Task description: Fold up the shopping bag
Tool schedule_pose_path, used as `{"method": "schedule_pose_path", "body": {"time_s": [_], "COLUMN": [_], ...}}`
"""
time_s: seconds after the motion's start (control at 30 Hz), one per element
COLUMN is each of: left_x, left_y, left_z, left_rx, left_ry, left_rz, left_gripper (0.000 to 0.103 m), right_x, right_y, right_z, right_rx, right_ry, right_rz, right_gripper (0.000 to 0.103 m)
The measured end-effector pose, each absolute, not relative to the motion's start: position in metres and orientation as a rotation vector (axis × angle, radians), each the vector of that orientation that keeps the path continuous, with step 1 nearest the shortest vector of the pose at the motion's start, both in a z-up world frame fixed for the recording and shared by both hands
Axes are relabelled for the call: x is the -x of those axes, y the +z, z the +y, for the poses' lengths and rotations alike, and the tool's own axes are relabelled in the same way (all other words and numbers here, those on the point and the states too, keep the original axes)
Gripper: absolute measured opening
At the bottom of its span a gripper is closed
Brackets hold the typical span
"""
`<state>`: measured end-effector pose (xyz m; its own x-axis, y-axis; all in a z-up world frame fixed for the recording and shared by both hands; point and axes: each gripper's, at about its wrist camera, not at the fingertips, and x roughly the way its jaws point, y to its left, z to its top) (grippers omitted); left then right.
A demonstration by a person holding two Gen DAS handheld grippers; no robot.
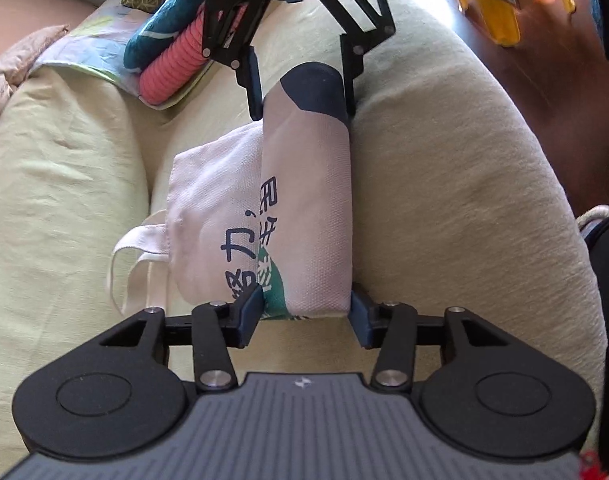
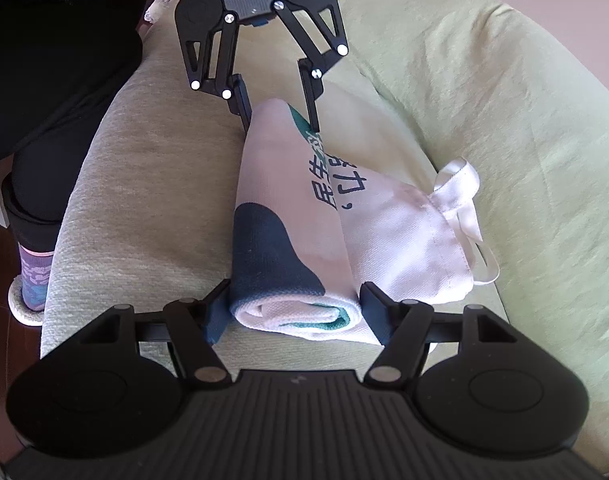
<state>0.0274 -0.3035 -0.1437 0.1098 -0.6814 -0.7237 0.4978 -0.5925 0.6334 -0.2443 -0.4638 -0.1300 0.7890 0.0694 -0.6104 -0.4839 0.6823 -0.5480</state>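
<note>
A white canvas shopping bag [image 1: 304,208] with dark blue and green print lies rolled on a pale green sofa cushion [image 1: 444,200]. Its unrolled part and white handles [image 1: 132,264] trail to the left. My left gripper [image 1: 306,312] straddles the near end of the roll, fingers touching both sides. My right gripper [image 1: 304,88] straddles the far end. In the right wrist view the roll [image 2: 288,216] runs away from my right gripper [image 2: 296,312] towards my left gripper [image 2: 282,120]; the handles [image 2: 464,208] lie to the right.
A pink ribbed roll [image 1: 172,68] and teal patterned fabric [image 1: 172,20] lie at the sofa's far left. A yellow object [image 1: 500,20] and wooden floor [image 1: 544,92] are to the right. A person's dark-clothed leg [image 2: 56,80] and socked foot [image 2: 32,280] stand left of the sofa.
</note>
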Motion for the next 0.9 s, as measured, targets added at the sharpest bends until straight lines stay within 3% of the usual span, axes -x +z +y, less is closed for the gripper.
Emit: {"method": "schedule_pose_path", "body": {"time_s": [0.1,0.23,0.67,0.9], "left_x": [-0.044,-0.070,-0.062,-0.075], "left_y": [-0.132,-0.112,-0.087,-0.085], "left_z": [-0.319,-0.346,-0.340,-0.378], "left_rx": [-1.401,-1.220,-1.139,-1.093], "left_ry": [-1.724,-1.797,-1.867,-1.781], "left_rz": [-0.027,0.281,0.555,0.786], "left_gripper": [0.052,0.052,0.051,0.053], "right_x": [0.243,0.230,0.241,0.230], "right_y": [-0.132,-0.119,-0.093,-0.096], "right_z": [-0.464,-0.474,-0.487,-0.530], "right_rx": [0.743,0.507,0.114,-0.248], "right_ry": [0.302,0.234,0.293,0.312], "right_rz": [0.576,0.642,0.784,0.834], "right_gripper": [0.063,0.059,0.054,0.054]}}
